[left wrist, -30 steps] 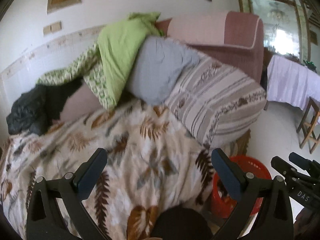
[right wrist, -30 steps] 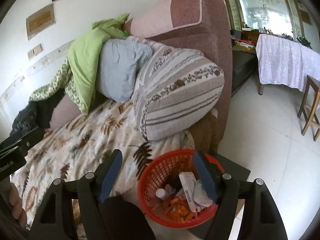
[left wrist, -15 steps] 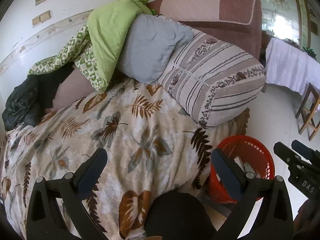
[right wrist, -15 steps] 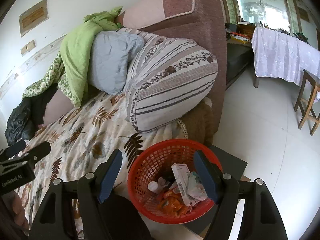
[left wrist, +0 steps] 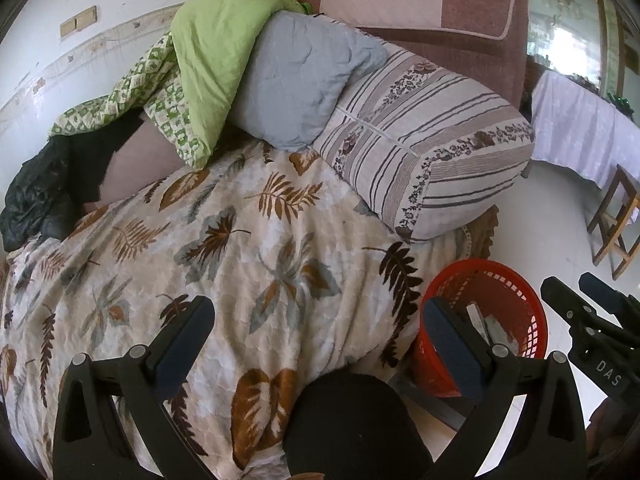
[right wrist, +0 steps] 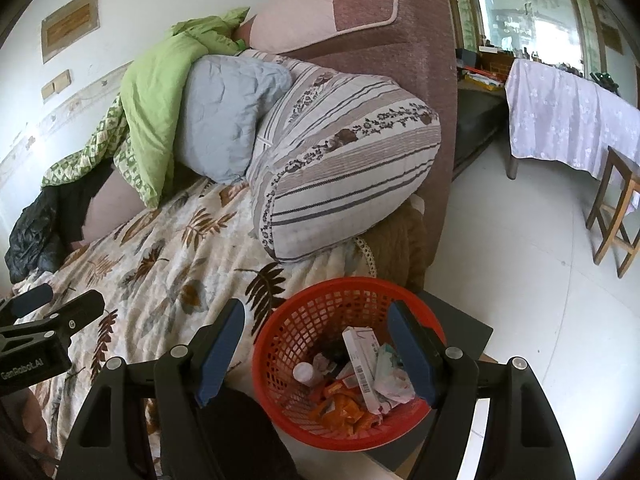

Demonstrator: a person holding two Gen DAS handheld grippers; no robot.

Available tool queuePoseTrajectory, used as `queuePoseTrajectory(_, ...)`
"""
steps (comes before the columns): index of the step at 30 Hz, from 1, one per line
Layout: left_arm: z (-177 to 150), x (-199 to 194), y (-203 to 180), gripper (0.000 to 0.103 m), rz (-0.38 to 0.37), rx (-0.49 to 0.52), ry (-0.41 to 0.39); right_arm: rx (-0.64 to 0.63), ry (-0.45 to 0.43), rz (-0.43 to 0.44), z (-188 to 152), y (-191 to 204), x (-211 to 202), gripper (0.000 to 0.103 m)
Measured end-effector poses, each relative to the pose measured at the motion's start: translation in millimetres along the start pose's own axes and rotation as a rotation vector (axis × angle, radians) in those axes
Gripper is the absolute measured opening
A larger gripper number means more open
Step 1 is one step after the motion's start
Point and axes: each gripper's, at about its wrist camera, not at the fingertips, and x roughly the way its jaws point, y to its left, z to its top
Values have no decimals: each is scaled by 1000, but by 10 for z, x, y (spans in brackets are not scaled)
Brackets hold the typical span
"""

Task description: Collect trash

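Observation:
A red mesh basket (right wrist: 280, 344) stands on the floor beside a sofa and holds trash: a white carton (right wrist: 362, 356), a small white bottle (right wrist: 304, 372), crumpled paper and orange wrappers (right wrist: 340, 408). My right gripper (right wrist: 320, 344) hangs open above the basket with nothing between its fingers. My left gripper (left wrist: 316, 334) is open and empty over the leaf-patterned blanket (left wrist: 224, 248). The basket (left wrist: 508, 292) lies to its right. The right gripper (left wrist: 588, 308) shows at the right edge of the left wrist view, and the left gripper (right wrist: 48, 312) at the left edge of the right wrist view.
A striped bolster (right wrist: 344, 176), a grey pillow (left wrist: 300, 80) and a green quilt (left wrist: 216, 48) pile on the sofa. Dark clothing (left wrist: 36, 192) lies at the left end. A cloth-covered table (right wrist: 568, 120) and a wooden stool (right wrist: 616, 208) stand on the white floor at right.
The left wrist view has tipped downward, so more of the blanket and the basket shows. The right wrist view has dipped slightly toward the basket. Both grippers stay open.

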Motion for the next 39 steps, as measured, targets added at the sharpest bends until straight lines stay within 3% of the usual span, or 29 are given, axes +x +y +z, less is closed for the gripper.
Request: queuePoseTrajectory(39, -116, 150, 0, 103, -41, -3, 61, -24, 17, -17, -61, 11, 100, 79)
